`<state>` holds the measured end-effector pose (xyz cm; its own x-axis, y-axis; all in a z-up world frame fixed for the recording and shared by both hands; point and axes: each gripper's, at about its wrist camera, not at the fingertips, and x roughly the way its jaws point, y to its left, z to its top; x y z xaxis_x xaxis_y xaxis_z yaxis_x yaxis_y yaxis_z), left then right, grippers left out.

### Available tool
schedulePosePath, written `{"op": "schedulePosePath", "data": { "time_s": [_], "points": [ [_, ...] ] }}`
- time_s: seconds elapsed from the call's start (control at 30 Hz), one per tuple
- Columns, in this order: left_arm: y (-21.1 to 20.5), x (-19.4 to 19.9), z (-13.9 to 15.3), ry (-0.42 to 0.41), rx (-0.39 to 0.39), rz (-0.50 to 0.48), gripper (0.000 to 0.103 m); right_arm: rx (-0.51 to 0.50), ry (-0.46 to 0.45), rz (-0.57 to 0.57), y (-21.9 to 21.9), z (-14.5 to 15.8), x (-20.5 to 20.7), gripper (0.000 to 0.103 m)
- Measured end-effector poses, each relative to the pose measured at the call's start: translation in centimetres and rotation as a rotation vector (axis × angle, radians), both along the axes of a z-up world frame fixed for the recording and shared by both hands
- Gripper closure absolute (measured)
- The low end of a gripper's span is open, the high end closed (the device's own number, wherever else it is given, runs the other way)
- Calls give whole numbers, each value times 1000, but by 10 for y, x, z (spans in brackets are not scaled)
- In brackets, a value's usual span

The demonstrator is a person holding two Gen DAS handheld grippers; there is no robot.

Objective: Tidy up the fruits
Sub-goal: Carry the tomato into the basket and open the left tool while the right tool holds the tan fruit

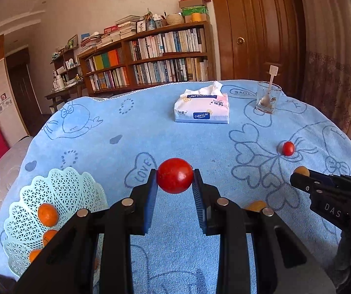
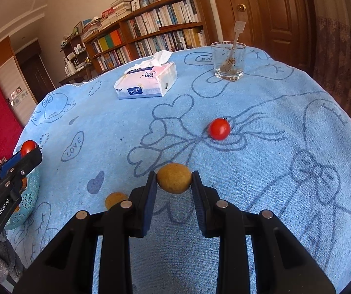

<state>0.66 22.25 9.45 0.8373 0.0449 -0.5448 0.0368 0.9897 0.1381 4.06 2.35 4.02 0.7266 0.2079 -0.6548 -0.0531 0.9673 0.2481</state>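
A lived-in home room is shown. Ahead of the fingers a table is draped with a blue cartoon towel [image 1: 126, 127], on which a tissue pack [image 1: 201, 109] is set. Beyond it a crammed bookshelf [image 1: 151, 56] and a panelled wooden door [image 1: 256, 27] are seen.

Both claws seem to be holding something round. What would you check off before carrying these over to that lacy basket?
1. Left gripper holds the red tomato between both fingers: ok.
2. Right gripper holds the brown fruit: ok.
3. Basket has free room beside its oranges: ok.
4. Grips firm enough to carry: cannot tell.
5. All fruit gathered: not ok; second tomato and another brown fruit lie on the cloth.
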Motion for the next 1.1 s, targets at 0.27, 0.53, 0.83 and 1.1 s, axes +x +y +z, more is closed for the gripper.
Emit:
{"op": "schedulePosePath", "data": {
  "time_s": [0.27,0.53,0.83,1.1],
  "points": [
    [21,-10,5,-11,-24,37,74,2,0,2,2,0,-6,74],
    [53,-21,8,-20,-45,97,74,6,0,7,2,1,-10,74],
    [98,-28,11,-22,-80,185,74,5,-5,37,13,4,-19,74],
    [150,-37,24,-66,-154,303,45,19,-13,94,32,10,-32,74]
  ]
}}
